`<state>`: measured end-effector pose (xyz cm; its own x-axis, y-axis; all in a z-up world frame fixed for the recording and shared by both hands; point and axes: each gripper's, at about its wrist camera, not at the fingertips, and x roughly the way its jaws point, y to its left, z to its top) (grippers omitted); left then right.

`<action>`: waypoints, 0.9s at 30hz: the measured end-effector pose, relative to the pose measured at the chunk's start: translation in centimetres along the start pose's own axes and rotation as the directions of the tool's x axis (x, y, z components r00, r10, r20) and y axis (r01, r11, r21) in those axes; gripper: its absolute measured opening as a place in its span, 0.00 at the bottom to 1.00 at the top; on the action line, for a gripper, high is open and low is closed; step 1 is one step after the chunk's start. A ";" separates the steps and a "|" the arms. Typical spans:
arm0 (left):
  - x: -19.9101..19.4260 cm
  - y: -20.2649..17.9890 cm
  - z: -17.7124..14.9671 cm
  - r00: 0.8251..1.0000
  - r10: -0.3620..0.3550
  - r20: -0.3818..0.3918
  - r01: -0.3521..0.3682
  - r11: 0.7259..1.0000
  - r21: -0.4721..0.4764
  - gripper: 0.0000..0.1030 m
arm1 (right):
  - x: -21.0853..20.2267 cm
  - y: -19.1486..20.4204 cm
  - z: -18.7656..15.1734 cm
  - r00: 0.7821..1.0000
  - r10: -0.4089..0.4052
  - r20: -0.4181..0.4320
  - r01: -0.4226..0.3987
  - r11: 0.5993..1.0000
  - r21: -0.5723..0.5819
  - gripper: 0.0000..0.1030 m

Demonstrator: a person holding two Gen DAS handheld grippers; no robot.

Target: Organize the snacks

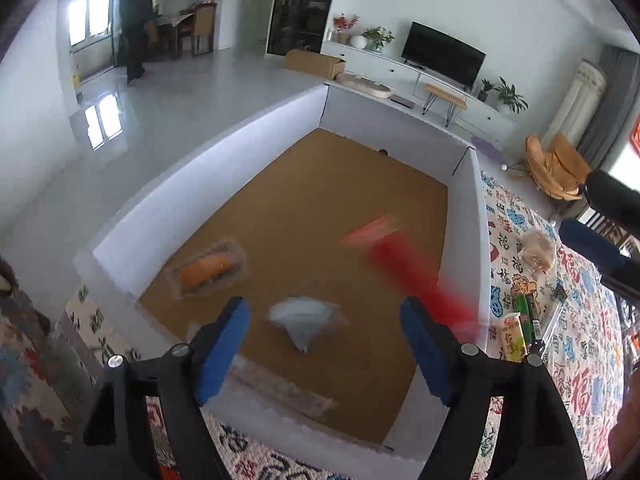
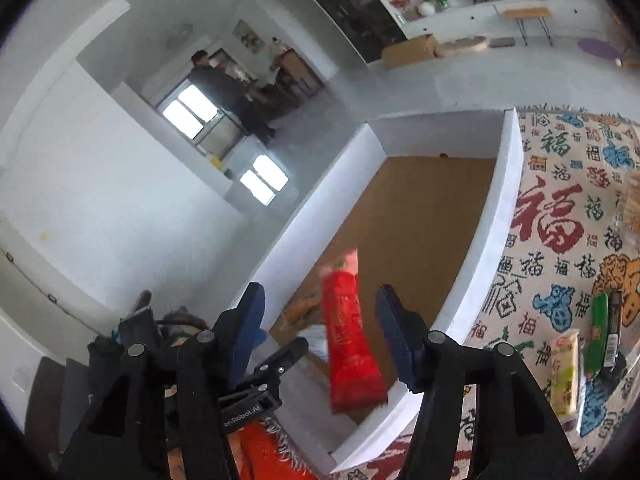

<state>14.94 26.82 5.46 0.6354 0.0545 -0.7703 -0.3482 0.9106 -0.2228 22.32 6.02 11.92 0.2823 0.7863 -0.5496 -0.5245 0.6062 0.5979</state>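
Right tool [image 2: 320,320] agape — red packet [image 2: 348,344] (blurred) between, untouched.

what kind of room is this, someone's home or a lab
Most likely a home living room: a TV on a white cabinet with potted plants, and a patterned cloth under the snack box.

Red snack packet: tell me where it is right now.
The red snack packet is over the white-walled box, between the open right gripper fingers untouched; in the left wrist view it blurs near the box's right wall.
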 end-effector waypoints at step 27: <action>6.7 -22.3 -19.7 0.984 -0.154 -0.092 0.179 0.846 0.502 0.94 | -19.9 -28.4 -19.6 0.631 -0.775 0.041 0.758 0.626 0.181 0.82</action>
<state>13.42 -1.21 -6.52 0.6152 -0.1241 -0.7785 0.1656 0.9858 -0.0264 15.83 -29.21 -5.56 0.6178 0.0309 -0.7858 0.0312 0.9975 0.0638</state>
